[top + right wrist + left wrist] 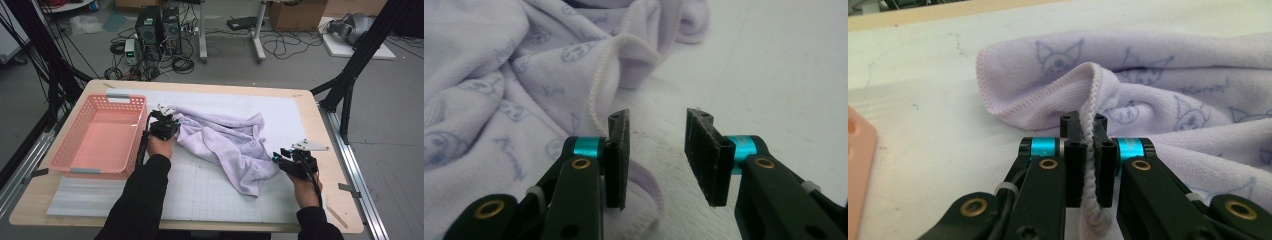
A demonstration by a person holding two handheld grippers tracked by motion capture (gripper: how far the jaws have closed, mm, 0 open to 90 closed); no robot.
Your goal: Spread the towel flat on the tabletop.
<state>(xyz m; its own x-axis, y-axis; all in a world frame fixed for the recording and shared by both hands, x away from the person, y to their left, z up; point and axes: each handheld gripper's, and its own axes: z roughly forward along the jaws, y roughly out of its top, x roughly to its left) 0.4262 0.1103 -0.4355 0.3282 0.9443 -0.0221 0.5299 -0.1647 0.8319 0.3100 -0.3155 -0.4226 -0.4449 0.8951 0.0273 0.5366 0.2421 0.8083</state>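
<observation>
A pale lilac towel [227, 145] with printed cat faces lies crumpled on the white gridded mat [200, 195]. My left gripper [167, 122] is at the towel's left end, shut on a folded hem edge [1090, 130] that stands pinched between its pads. My right gripper [280, 157] rests by the towel's right lower side with its jaws open; bare mat shows between the pads [620, 150]. The towel [499, 90] lies just to the left of that gripper, its edge touching the left pad's side.
A pink plastic basket [75, 167] stands on the table's left, close beside my left hand. The wooden table edge [330, 150] runs along the right. Cables, computer towers and black frame legs sit on the floor beyond the table.
</observation>
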